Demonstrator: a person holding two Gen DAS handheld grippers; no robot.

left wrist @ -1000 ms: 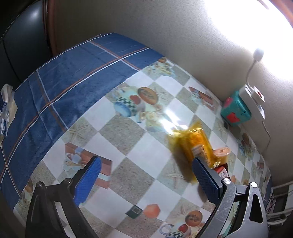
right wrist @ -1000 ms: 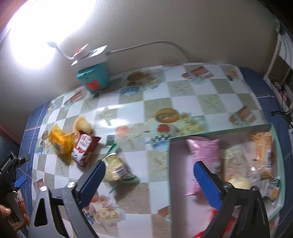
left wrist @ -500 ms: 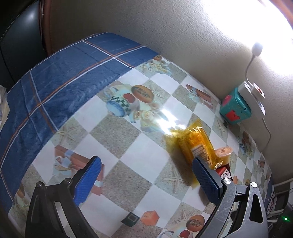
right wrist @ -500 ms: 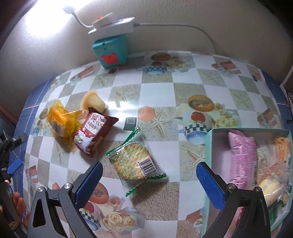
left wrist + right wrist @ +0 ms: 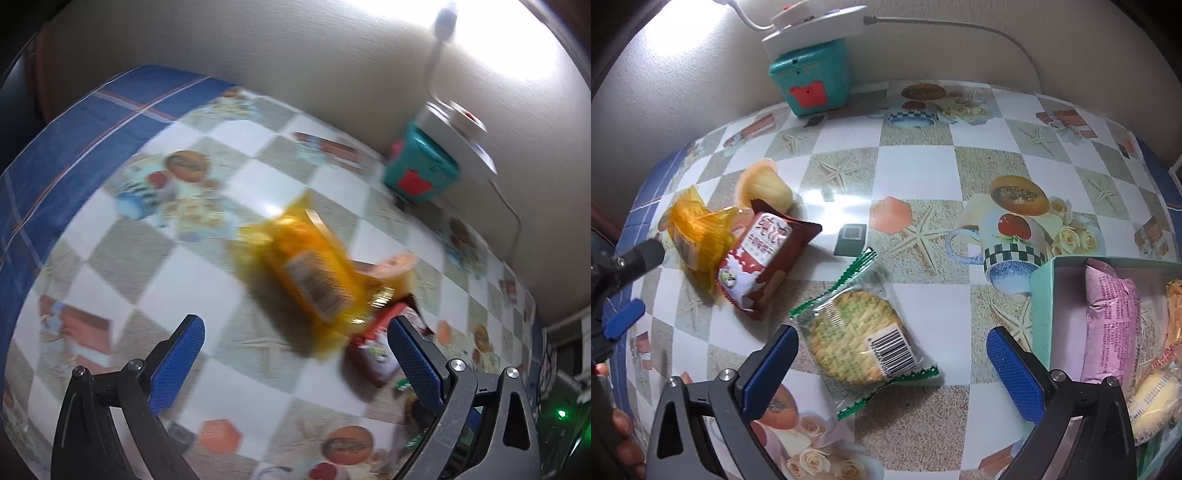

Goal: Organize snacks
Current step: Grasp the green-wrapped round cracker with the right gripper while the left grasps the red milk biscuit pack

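Lying right in front of the right gripper (image 5: pixel 890 354), the round cracker pack (image 5: pixel 858 338) sits flat on the checkered tablecloth (image 5: pixel 912 166), almost between the two blue pads. Those pads are wide apart and hold nothing. The pack's long way, from one green crimped end to the other, runs slanted from upper left to lower right, so the pads would close across the round middle. I think this pack is the next one to grab, since the right gripper is much nearer to it than the left one.

To the right, just beside the gripper, is the mint green box (image 5: pixel 1043 295) with a pink packet (image 5: pixel 1112 325) and other snacks already inside. It is close, so the trip looks short.

Over on the left lie three more snacks in a bunch: a red packet (image 5: pixel 764 258), a yellow packet (image 5: pixel 694 229) touching it, and a jelly cup (image 5: pixel 762 184) behind them. The left gripper (image 5: pixel 291 347) points at the yellow packet (image 5: pixel 310 266), pads apart and empty; that view is blurry. A teal box (image 5: pixel 810 79) by the wall is well out of the way. Nothing blocks the cracker pack.
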